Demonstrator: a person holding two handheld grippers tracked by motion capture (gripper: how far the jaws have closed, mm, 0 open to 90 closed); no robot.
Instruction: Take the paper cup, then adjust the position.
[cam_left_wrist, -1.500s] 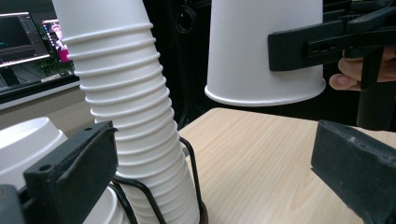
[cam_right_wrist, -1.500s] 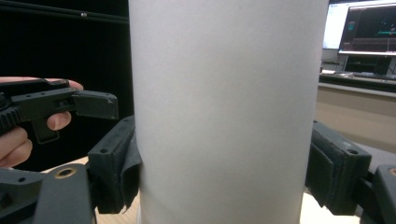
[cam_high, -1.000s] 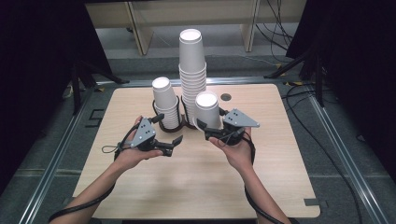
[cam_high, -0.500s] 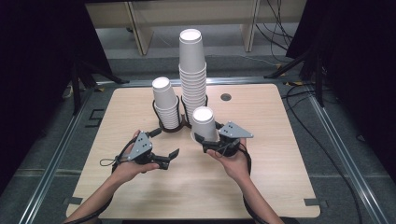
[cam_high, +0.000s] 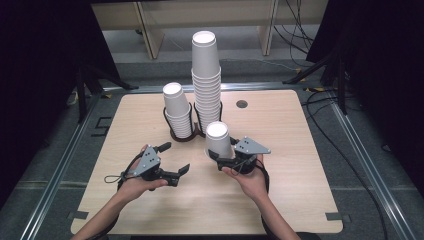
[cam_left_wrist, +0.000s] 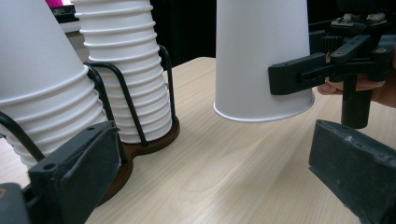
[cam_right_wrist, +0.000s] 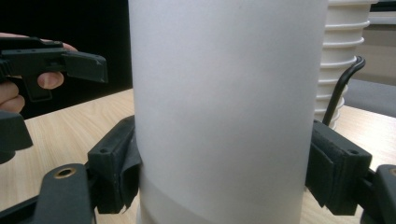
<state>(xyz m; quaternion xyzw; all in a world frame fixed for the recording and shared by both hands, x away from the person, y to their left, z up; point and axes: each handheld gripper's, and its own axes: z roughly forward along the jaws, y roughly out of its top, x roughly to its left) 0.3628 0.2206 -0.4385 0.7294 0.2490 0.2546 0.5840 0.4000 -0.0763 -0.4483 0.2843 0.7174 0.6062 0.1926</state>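
My right gripper (cam_high: 220, 159) is shut on an upside-down white paper cup (cam_high: 218, 140), its pads pressing on the cup's (cam_right_wrist: 224, 107) two sides low down. In the left gripper view the cup (cam_left_wrist: 261, 60) hangs with its rim just above the wooden table (cam_left_wrist: 224, 158). My left gripper (cam_high: 175, 158) stands open and holds nothing, a little to the left of the cup. Behind them a black wire holder (cam_high: 182, 134) carries a short stack of cups (cam_high: 177, 112) and a tall stack (cam_high: 206, 85).
The holder's wires and the two stacks (cam_left_wrist: 126, 70) stand close by the left gripper's left jaw. A small round grommet (cam_high: 242, 104) sits at the table's back right. Dark floor, cables and a metal frame surround the table (cam_high: 300, 190).
Both hands have come down and back toward the person. The right gripper carried the cup away from the stacks, and the left gripper drew away from the short stack.
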